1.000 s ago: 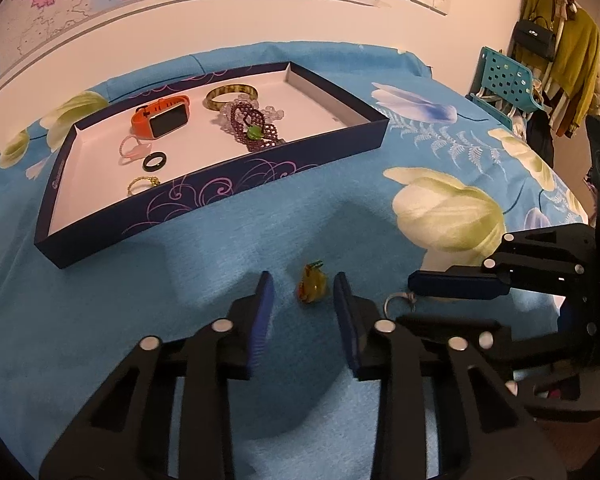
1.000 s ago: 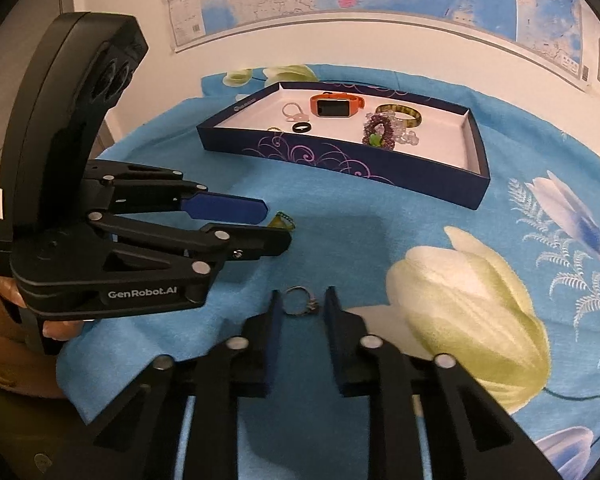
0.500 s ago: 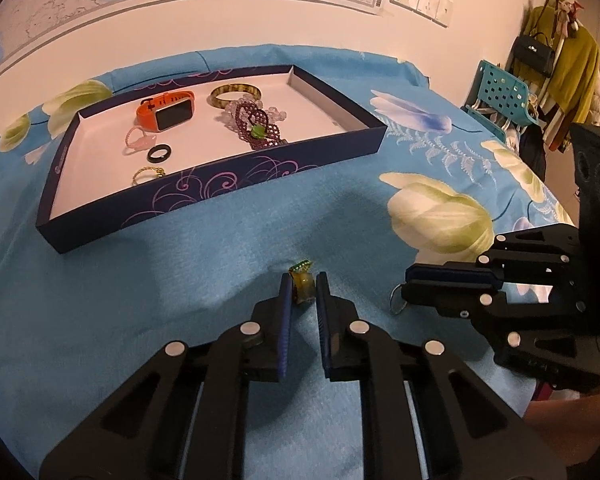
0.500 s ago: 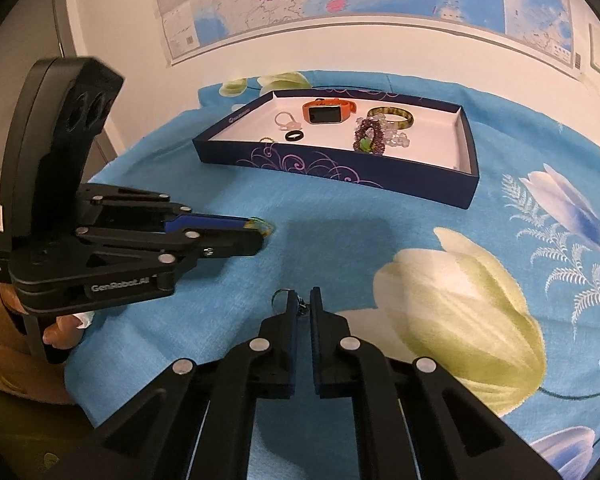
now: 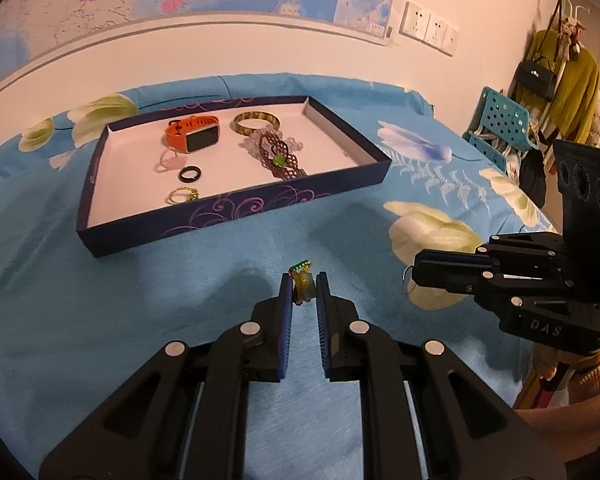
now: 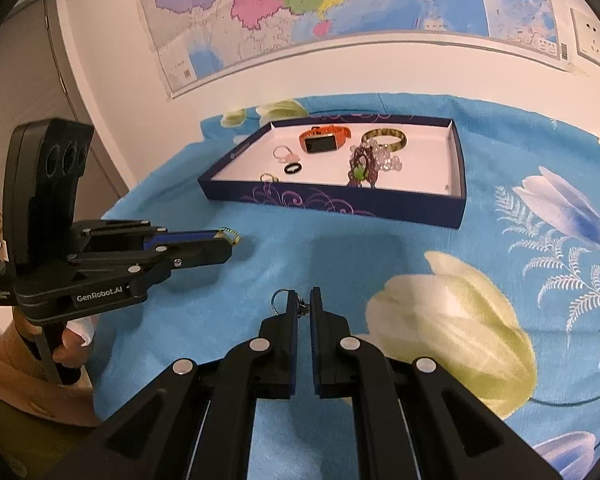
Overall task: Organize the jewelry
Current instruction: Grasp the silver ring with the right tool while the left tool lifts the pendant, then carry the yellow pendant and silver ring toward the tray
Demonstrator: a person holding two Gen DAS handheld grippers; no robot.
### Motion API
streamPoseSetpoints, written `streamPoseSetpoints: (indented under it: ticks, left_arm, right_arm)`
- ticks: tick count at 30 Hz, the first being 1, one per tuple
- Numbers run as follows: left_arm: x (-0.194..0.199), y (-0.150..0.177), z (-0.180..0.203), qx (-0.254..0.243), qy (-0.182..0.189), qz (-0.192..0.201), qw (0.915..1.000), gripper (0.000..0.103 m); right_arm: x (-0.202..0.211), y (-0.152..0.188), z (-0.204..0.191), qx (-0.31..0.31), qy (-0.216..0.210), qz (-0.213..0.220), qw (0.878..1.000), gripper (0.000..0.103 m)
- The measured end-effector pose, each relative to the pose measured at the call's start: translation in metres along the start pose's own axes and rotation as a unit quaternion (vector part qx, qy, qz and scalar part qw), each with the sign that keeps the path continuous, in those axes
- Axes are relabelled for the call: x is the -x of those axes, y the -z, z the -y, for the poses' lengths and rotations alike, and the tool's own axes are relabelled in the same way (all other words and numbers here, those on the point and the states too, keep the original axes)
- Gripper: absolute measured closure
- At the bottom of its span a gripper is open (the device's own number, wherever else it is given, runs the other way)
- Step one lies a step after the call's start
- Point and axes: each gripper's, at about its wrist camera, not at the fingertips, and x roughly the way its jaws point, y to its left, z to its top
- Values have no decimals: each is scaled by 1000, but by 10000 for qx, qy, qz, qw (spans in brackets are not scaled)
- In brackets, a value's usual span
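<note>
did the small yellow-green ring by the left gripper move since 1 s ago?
Yes. The small yellow-green ring is off the blue floral bedsheet, clamped in the left gripper, which just closed.

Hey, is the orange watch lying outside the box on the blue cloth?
No, the orange watch lies inside the box, near its far wall, beside the bangle.

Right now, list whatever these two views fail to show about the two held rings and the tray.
- Silver ring, right wrist view: mostly hidden between the right gripper's pads; its ornament is too small to identify.
- Yellow-green ring, left wrist view: lower part hidden by the left gripper's pads.
- Tray, both views: near wall hides the floor just behind it.
</note>
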Motion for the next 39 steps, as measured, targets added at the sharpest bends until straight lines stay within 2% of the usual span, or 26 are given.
streamPoseSetpoints:
  ticks: [10, 39]
  left_arm:
    - [16, -4, -7, 53, -86, 218, 9997, 91]
    - [23, -19, -20, 149, -204, 422, 9988, 91]
  right_arm:
    - [3, -12, 1, -76, -95, 207, 9997, 98]
    - [4, -42, -2, 22, -149, 526, 9985, 98]
